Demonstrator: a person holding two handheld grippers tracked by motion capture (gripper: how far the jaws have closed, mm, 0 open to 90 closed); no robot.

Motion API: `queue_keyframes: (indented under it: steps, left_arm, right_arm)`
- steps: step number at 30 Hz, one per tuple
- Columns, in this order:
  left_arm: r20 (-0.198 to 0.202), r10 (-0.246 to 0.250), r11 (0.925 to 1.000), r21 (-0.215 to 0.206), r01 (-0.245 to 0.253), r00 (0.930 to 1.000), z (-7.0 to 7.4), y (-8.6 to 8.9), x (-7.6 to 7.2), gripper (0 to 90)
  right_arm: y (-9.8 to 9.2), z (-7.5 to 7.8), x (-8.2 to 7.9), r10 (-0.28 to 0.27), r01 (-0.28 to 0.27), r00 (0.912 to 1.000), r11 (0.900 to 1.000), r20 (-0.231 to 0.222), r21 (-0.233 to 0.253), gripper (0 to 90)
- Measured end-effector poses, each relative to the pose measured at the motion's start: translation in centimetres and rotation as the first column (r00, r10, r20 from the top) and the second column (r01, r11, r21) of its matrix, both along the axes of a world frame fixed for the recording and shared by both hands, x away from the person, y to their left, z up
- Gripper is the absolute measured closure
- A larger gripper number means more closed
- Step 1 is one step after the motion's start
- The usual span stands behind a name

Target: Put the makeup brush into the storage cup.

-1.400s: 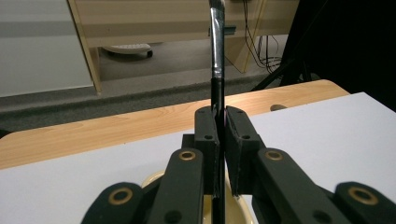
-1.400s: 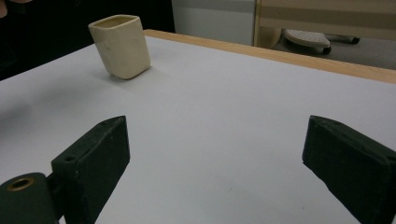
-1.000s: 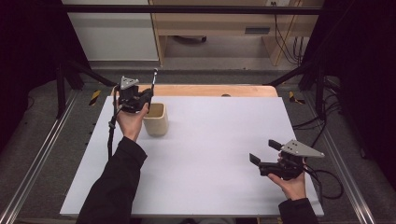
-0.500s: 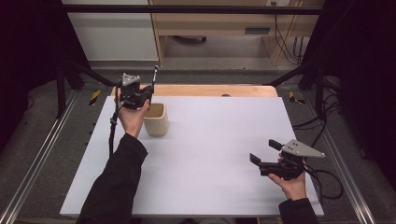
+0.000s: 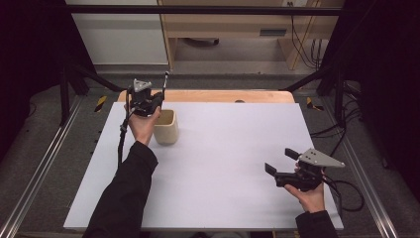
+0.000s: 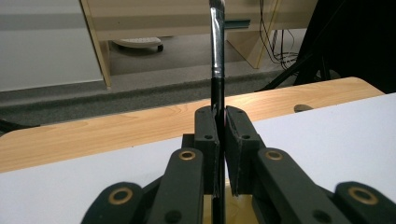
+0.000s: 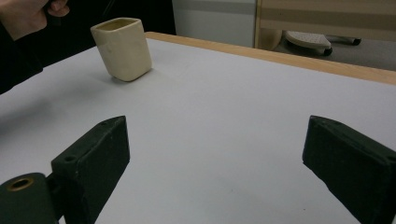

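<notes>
Nearest the person, the right hand rests low at the near right of the white tabletop [image 5: 223, 163], its black two-jaw right gripper [image 5: 278, 161] level and pointing left with jaws spread wide around nothing. Farther off, the dark-sleeved left forearm reaches up the left side. There the left gripper [image 5: 157, 97] is raised just above the cream square-sided ceramic cup [image 5: 166, 126], clamped on a thin black-handled brush [image 6: 216, 70] standing upright.
</notes>
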State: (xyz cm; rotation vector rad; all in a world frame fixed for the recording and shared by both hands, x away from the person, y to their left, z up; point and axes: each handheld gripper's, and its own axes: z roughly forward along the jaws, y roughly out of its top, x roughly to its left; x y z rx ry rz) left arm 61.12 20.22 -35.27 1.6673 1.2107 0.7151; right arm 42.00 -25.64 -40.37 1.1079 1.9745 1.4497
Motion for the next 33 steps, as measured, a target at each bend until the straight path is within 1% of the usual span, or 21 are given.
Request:
queue_keyframes:
  steps: [6,8,12,20,31,33]
  left_arm:
    - [-0.017,0.006,0.9999,0.009,-0.006,0.9998,-1.0,0.1,0.2,84.1]
    - [-0.017,0.005,1.0,0.004,-0.005,0.9998,-1.3,0.0,0.2,84.0]
    - [-0.021,0.006,0.9999,0.015,-0.005,0.9998,-2.0,0.1,0.2,84.1]
    - [-0.025,0.009,0.9999,0.014,-0.008,0.9996,-3.1,0.3,-0.1,84.0]
    - [-0.018,-0.003,0.9999,0.015,0.003,0.9998,-3.9,0.6,-0.9,84.0]
    - [-0.022,-0.004,0.9997,0.022,0.005,0.9997,-4.1,0.7,-1.0,84.0]
  right_arm:
    - [0.0,0.0,0.0,0.001,-0.001,1.0,1.0,-0.001,0.001,7.7]
    - [0.0,0.0,0.0,0.0,0.0,1.0,1.0,0.0,-0.001,7.7]
    - [0.1,0.0,0.0,-0.001,0.001,1.0,1.0,-0.001,0.003,7.6]
    - [0.1,-0.1,0.0,-0.002,0.002,1.0,1.0,-0.001,0.002,7.7]
    - [0.2,-0.1,0.0,-0.001,0.001,1.0,1.0,-0.003,0.002,7.6]
    - [0.2,-0.1,0.0,-0.002,0.002,1.0,1.0,-0.002,-0.001,7.6]
